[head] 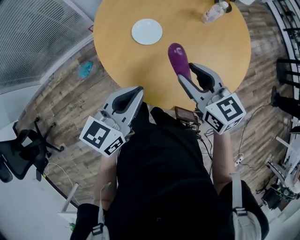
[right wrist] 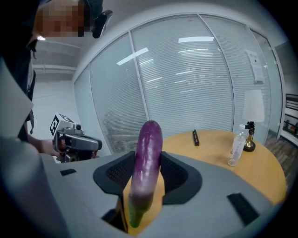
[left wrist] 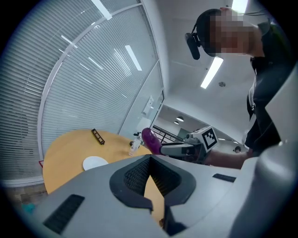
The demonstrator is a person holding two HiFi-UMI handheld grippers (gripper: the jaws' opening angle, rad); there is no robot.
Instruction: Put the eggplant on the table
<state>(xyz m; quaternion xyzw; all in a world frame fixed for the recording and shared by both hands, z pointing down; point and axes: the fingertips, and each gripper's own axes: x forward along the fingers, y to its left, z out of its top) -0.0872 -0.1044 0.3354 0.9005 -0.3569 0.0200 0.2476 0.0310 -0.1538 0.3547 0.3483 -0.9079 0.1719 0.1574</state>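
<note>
While one round table [head: 206, 51] fills the top of the head view, its lower edge curves past two grippers: the left gripper [head: 138, 90], lower left, has its jaws closed together on nothing, and the right gripper [head: 186, 71], right of centre, clamps the one eggplant [head: 176, 55], which juts over the tabletop. One white plate [head: 146, 31] and one bottle [head: 214, 11] sit further up, with bare wood between them.

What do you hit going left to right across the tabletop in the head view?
white plate → eggplant, clamped in the right gripper → clear bottle
</note>
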